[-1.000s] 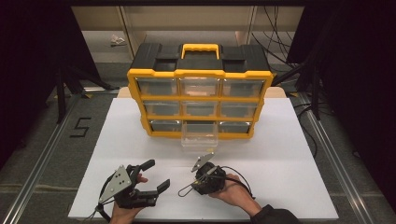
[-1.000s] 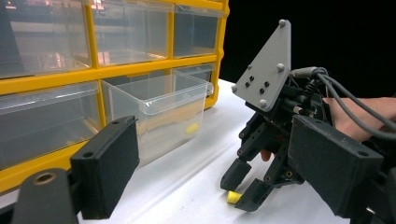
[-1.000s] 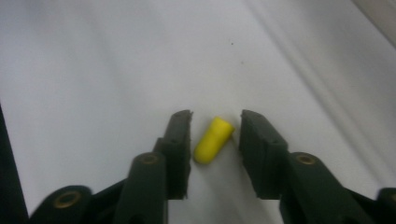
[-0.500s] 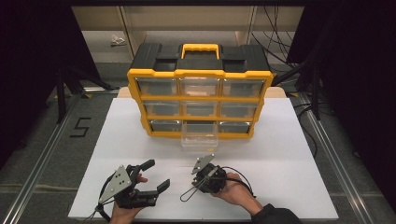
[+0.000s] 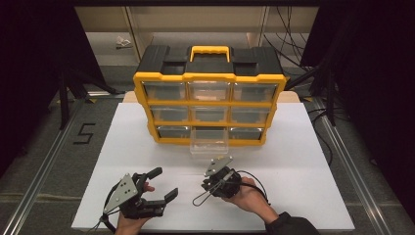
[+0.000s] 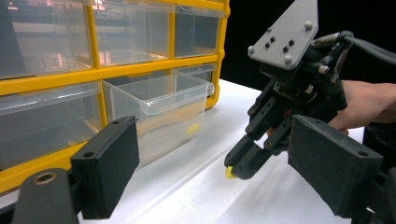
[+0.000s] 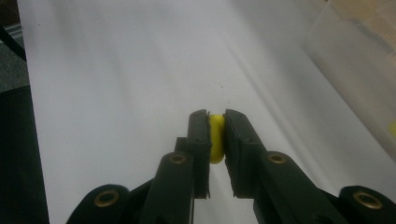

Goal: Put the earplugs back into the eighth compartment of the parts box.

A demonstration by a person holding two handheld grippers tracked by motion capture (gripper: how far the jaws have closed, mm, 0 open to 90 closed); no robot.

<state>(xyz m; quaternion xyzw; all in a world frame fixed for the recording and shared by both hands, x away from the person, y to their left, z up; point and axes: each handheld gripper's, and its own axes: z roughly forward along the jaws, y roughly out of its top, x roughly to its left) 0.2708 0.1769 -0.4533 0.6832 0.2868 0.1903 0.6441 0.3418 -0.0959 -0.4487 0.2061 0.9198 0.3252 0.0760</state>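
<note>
While the right gripper (image 7: 216,135) rests low on the white table (image 5: 313,161), its fingers are clenched on a small yellow piece (image 7: 216,137), having just closed. At twelve o'clock from it stands the yellow organizer (image 5: 210,107) with one clear drawer (image 5: 209,142) pulled out. At nine o'clock, the left gripper (image 5: 157,184) keeps its fingers spread, holding nothing.

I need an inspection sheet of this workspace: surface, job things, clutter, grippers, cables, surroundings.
Surface: white table, bare around the work.
Job's things: small yellow piece; clear drawer pulled out of the yellow organizer, another yellow piece inside.
Clutter: nothing seen.
Grippers: right gripper shut on the yellow piece at the table; left gripper open, holding nothing.
Cables: one trails from the right gripper; more behind the table.
Surroundings: dark curtains, floor marked 5.
</note>
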